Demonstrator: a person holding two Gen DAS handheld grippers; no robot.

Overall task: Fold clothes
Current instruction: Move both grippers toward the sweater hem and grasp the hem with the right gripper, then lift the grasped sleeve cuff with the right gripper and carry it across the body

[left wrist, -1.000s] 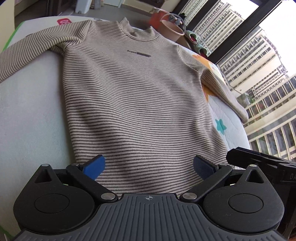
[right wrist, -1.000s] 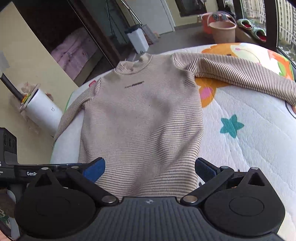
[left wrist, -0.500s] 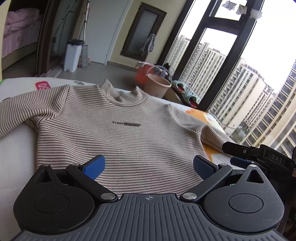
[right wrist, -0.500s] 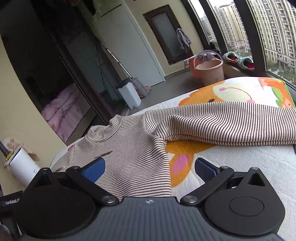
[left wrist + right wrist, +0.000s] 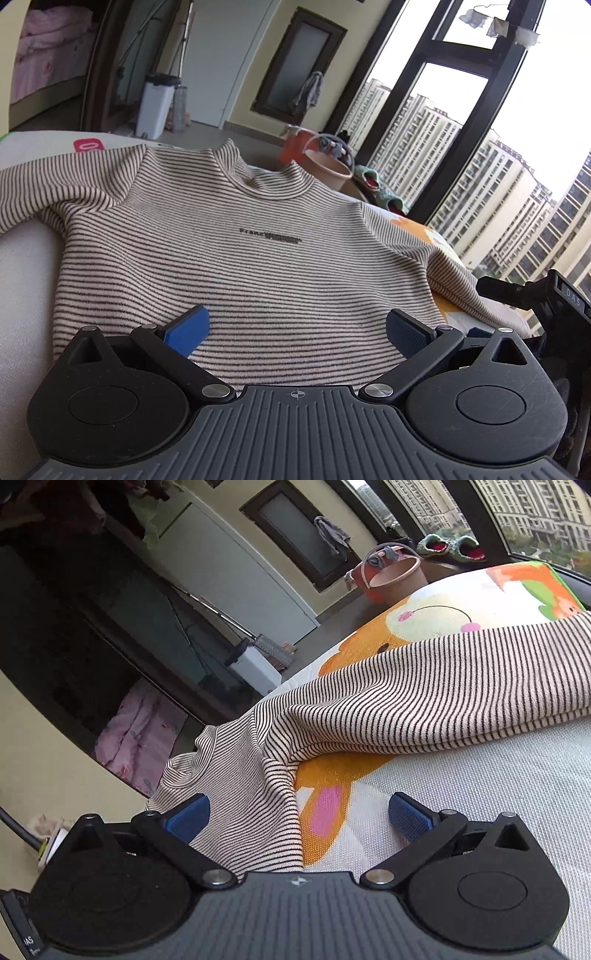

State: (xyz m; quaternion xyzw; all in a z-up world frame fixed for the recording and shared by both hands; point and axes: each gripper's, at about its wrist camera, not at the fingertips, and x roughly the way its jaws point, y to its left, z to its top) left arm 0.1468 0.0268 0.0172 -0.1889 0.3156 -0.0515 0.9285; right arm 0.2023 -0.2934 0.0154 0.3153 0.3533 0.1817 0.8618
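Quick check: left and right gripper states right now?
Left gripper: open, holding nothing, low over the striped shirt.
Right gripper: open, holding nothing, at the shirt's side edge.

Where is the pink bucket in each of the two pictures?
Left wrist view: the pink bucket sits in the upper middle, just past the striped shirt, right of its collar.
Right wrist view: the bucket sits upper right, beyond the cartoon mattress.
Shared landmark: the green slippers lie right beside the bucket in both.
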